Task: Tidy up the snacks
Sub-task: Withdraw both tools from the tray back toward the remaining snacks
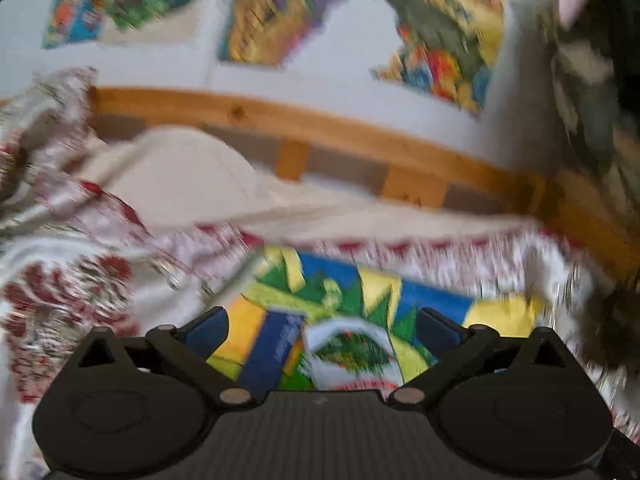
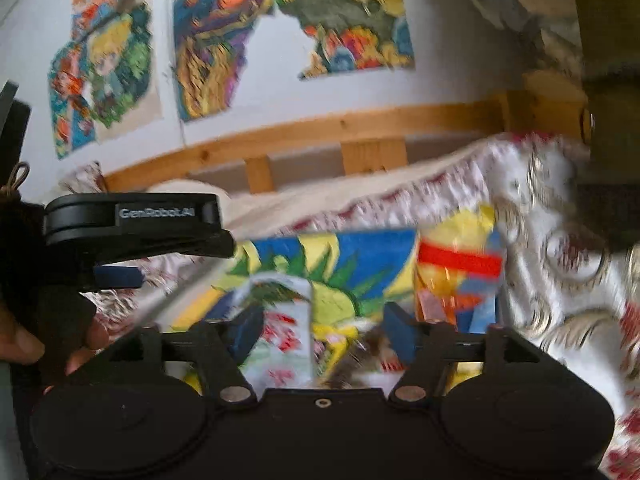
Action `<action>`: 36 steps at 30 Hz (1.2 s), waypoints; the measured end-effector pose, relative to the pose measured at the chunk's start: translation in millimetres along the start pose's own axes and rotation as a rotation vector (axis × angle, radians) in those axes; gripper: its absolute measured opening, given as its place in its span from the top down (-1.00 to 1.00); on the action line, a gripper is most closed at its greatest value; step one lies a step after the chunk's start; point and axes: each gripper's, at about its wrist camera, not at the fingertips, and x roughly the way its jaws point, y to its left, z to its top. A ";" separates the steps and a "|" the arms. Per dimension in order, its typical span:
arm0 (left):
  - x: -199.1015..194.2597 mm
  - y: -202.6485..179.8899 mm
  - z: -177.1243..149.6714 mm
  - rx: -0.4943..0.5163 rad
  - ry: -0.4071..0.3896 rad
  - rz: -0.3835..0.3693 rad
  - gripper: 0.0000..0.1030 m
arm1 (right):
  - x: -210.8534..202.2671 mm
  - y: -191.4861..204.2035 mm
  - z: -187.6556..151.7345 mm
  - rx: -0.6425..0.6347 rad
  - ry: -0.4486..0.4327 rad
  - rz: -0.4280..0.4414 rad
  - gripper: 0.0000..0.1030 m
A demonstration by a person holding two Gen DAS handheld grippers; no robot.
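Both views are motion-blurred. My left gripper is open above a colourful blue, yellow and green mat on a bed. Under it lie a white snack packet with green and red print and a dark blue packet. My right gripper is open and empty over the same mat. A white packet with red print lies between its fingers, and a yellow and red snack bag lies just beyond its right finger. The left gripper shows at the left of the right wrist view.
A white and red patterned blanket covers the bed, with a cream pillow behind. A wooden bed rail runs along a white wall with colourful cartoon posters. A dark furry shape sits at the right edge.
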 end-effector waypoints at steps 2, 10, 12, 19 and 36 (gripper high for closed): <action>-16.5 6.5 9.0 -0.022 -0.031 0.005 -0.99 | -13.9 6.4 9.3 -0.021 -0.022 -0.010 -0.58; -100.8 34.7 27.1 -0.046 -0.116 0.036 -0.99 | -80.4 25.5 34.6 0.003 -0.084 0.004 -0.99; -128.9 43.2 24.4 -0.039 -0.154 0.053 -0.99 | -100.1 34.5 37.0 -0.002 -0.115 0.010 -0.99; -204.9 68.6 14.0 -0.007 -0.209 0.052 -0.99 | -164.0 72.7 38.5 -0.081 -0.223 0.015 -0.99; -292.9 128.3 -56.5 0.112 -0.130 0.117 -0.99 | -257.3 96.3 -35.7 -0.034 -0.231 -0.062 -0.99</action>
